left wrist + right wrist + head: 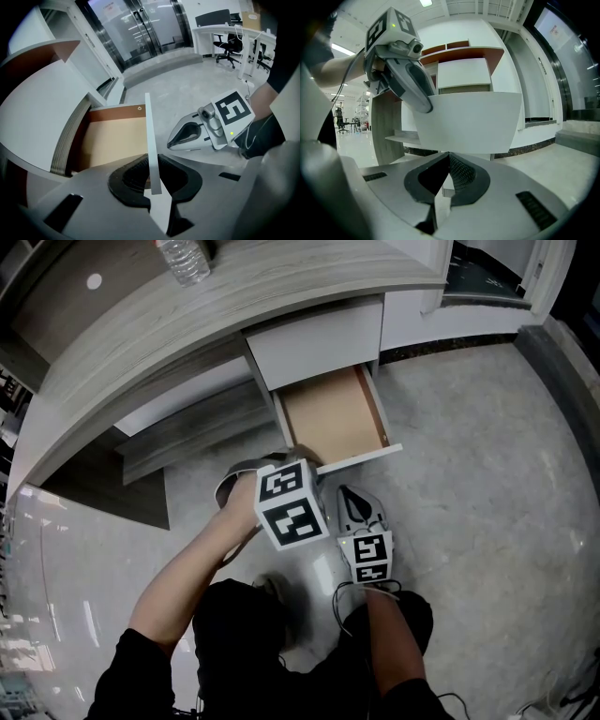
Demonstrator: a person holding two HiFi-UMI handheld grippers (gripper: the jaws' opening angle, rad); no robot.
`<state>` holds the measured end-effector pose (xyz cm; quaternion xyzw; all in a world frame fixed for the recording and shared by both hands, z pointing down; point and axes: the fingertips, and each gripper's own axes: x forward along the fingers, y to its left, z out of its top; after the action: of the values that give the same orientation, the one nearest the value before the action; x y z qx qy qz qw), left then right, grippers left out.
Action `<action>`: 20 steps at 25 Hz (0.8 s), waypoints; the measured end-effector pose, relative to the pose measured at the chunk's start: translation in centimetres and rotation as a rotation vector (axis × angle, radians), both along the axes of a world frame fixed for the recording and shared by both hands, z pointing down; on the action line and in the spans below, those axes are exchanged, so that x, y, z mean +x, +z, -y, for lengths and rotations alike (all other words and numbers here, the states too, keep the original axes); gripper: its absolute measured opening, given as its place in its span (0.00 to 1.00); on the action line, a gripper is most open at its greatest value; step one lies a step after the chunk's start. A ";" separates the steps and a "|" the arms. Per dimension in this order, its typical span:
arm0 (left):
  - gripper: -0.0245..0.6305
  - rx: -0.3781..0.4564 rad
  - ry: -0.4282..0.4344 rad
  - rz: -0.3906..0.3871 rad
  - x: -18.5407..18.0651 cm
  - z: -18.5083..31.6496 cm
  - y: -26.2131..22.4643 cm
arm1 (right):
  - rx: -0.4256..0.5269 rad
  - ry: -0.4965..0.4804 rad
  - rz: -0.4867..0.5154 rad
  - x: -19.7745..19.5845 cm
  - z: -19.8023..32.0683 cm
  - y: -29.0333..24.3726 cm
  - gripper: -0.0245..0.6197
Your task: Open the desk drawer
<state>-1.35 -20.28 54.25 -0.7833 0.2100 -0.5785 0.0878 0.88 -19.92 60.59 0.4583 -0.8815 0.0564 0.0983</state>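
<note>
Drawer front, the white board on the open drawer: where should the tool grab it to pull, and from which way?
Grab its thin top edge, coming down from above with one jaw on each side. The drawer front stands upright and flat and shows no handle, so that narrow edge is what fits between the jaws. The left tool pinches it there.

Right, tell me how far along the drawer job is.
Done: the drawer is pulled well out, its bare wooden bottom showing. In hand: the left gripper holds the front panel between its fingers. The right gripper is shut and empty. Left: at most a little more pull, then let go.
</note>
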 end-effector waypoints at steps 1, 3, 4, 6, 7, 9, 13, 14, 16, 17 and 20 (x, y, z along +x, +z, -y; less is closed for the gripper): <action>0.13 -0.001 0.000 -0.001 0.0 -0.2 0.1 | -0.001 0.001 0.000 0.1 -0.1 0.0 0.05; 0.13 0.001 -0.002 -0.002 0.1 -0.3 0.3 | -0.002 0.000 -0.002 0.1 -0.2 0.0 0.05; 0.13 0.001 -0.003 -0.001 0.1 -0.4 0.4 | -0.002 0.000 -0.004 0.2 -0.2 0.0 0.05; 0.13 -0.005 -0.003 0.000 0.2 -0.7 0.7 | -0.001 0.000 -0.004 0.2 -0.3 0.0 0.05; 0.13 -0.010 -0.003 -0.002 0.3 -0.8 0.8 | -0.001 0.002 -0.002 0.3 -0.3 0.0 0.05; 0.13 -0.020 -0.004 -0.008 0.4 -0.9 1.2 | -0.001 0.006 0.002 0.5 -0.2 -0.1 0.05; 0.13 -0.024 -0.008 -0.009 0.4 -1.0 1.9 | -0.002 0.010 0.003 0.7 -0.3 0.0 0.05; 0.13 -0.023 -0.008 -0.007 0.4 -1.0 2.2 | -0.002 0.012 0.004 0.8 -0.2 0.0 0.05; 0.14 -0.021 -0.008 -0.003 0.5 -1.0 2.7 | -0.002 0.015 0.007 0.9 -0.2 -0.1 0.05; 0.14 -0.020 -0.008 -0.002 0.5 -1.0 2.9 | -0.002 0.016 0.009 0.9 -0.2 -0.2 0.05; 0.14 -0.021 -0.005 -0.004 0.6 -1.0 3.3 | -0.004 0.018 0.006 1.0 -0.3 -0.1 0.05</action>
<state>-0.78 -19.24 57.57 -0.7848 0.2058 -0.5794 0.0777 1.86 -19.66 60.50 0.4656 -0.8777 0.0603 0.0958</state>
